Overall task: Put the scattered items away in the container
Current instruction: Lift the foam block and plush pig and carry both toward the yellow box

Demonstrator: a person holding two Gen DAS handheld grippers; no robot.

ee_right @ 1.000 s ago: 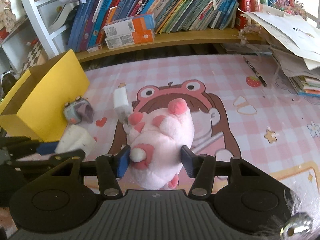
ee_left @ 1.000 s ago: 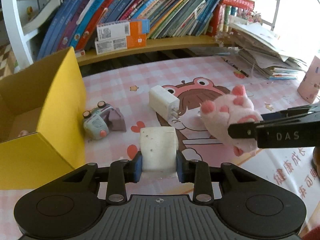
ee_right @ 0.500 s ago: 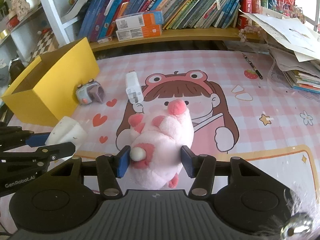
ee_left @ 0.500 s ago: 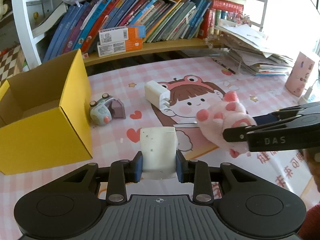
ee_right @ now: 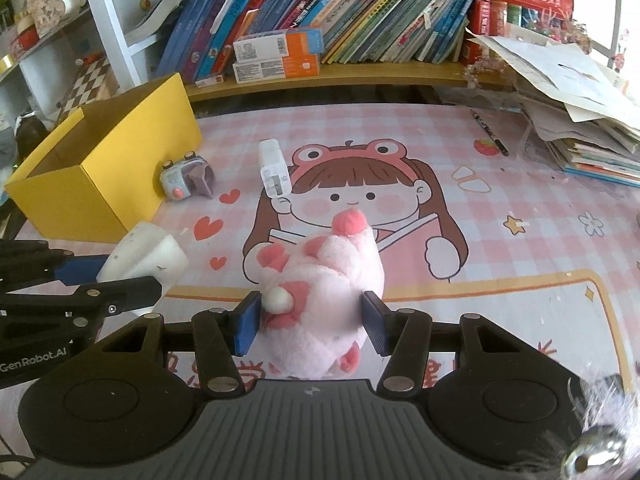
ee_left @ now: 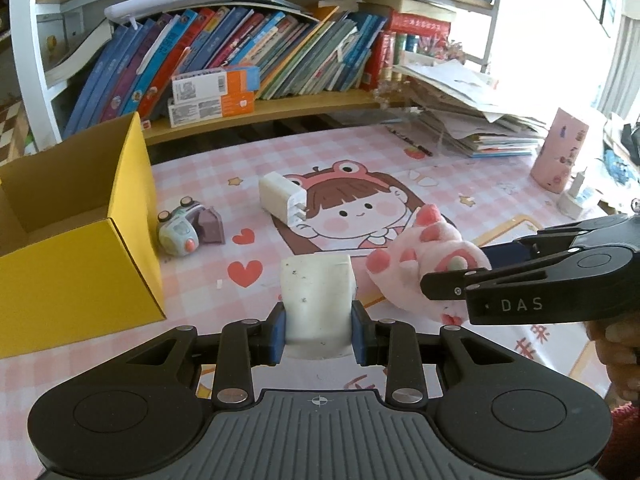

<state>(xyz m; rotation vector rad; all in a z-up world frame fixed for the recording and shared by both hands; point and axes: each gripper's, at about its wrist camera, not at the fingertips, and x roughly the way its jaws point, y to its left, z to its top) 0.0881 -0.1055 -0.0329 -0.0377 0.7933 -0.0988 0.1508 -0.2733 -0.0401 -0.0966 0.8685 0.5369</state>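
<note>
While you hold both loads above the bench [ee_left: 460, 184], start with what sits nearest each lens. Your left claw [ee_left: 319, 326] is clenched on the white block [ee_left: 316, 300], its blue pads pressing the block's two sides, with the block standing upright between them. Your right claw [ee_right: 312, 322] is grasping the pink plush paw [ee_right: 324, 280], pads sunk into its sides and the toes pointing away from you.

The two claws hang side by side, close together; in the left view the plush paw sits just beside the block's right edge, apparently not touching it.

Farther out, the yellow box [ee_left: 80, 264] stands open at the left of the bench, its long side running away from you. This is the relation that matters: the box lies to the left of both claws, and your left hand is the nearer one, with the box's front corner just beside the block. The right claw would have to cross over or behind the left to reach it, so the block probably goes in first.

Beyond the claws, two things lie loose on the mat: the small toy car [ee_left: 180, 232] close against the box's right wall, and the white charger [ee_left: 280, 198] near the middle. At the back stands the bookshelf [ee_left: 260, 108].
</note>
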